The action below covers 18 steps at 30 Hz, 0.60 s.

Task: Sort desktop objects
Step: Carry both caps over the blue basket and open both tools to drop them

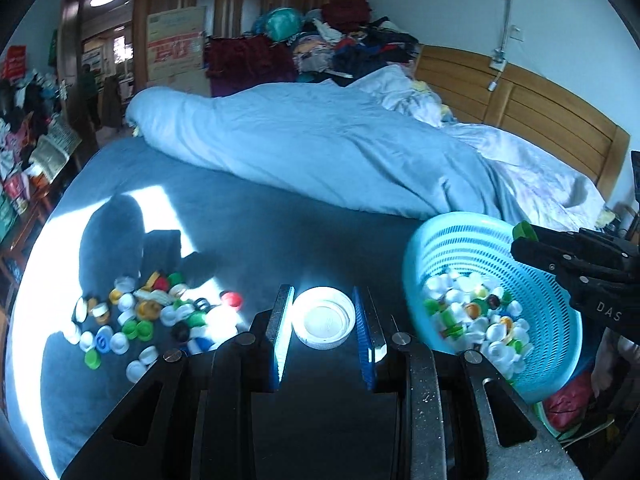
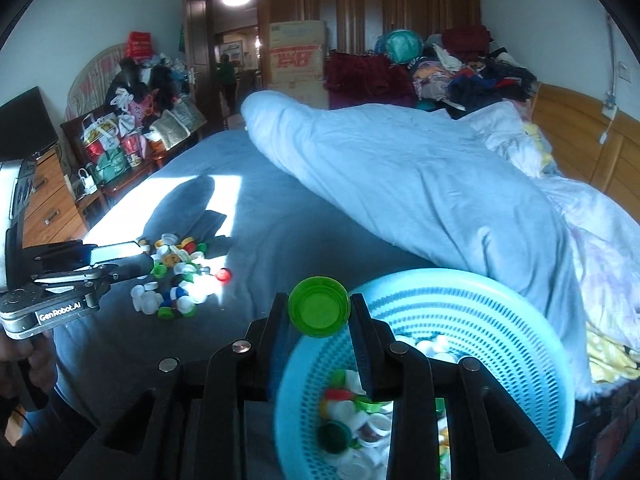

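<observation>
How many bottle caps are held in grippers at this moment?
2. A white cap sits between the left gripper fingers; a green cap is clamped in the right gripper over the blue basket.

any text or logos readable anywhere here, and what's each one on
"GenRobot.AI": white print on the black body of the left gripper, seen from the right wrist.
"DAS": pale letters on the black body of the right gripper, cut off at the frame edge.
Red print on the brown cardboard box: too blurred to read.
</observation>
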Tool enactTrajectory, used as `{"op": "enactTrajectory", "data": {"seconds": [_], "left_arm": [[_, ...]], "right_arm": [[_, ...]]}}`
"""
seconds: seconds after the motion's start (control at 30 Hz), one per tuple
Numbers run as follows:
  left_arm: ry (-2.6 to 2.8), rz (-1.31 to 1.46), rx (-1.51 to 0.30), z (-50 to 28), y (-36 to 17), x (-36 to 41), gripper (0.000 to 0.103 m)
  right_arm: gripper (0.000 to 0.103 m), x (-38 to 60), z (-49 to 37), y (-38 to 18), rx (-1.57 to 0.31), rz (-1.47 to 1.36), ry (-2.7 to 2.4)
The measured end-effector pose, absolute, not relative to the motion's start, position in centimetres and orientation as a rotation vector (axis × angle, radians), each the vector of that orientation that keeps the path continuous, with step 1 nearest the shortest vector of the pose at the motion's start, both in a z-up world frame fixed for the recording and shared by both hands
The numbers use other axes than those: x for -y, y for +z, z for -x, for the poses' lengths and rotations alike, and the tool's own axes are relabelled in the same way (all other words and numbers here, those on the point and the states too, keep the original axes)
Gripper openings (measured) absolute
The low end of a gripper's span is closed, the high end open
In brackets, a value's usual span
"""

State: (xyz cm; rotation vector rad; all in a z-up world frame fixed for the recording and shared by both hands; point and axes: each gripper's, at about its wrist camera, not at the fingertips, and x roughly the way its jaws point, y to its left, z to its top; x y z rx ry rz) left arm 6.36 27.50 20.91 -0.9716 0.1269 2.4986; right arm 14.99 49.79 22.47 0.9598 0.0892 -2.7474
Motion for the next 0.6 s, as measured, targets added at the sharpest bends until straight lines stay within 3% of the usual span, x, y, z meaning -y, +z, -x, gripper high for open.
{"op": "enactTrajectory", "data": {"seconds": [0.6], "left_arm": [[2.177,0.996,-0.428,-4.6,25.1,-44.6,0.025]], "right_arm": [[0.033,-62.8,-13.4,25.8,-0.094,-1.148,-2.78]]}}
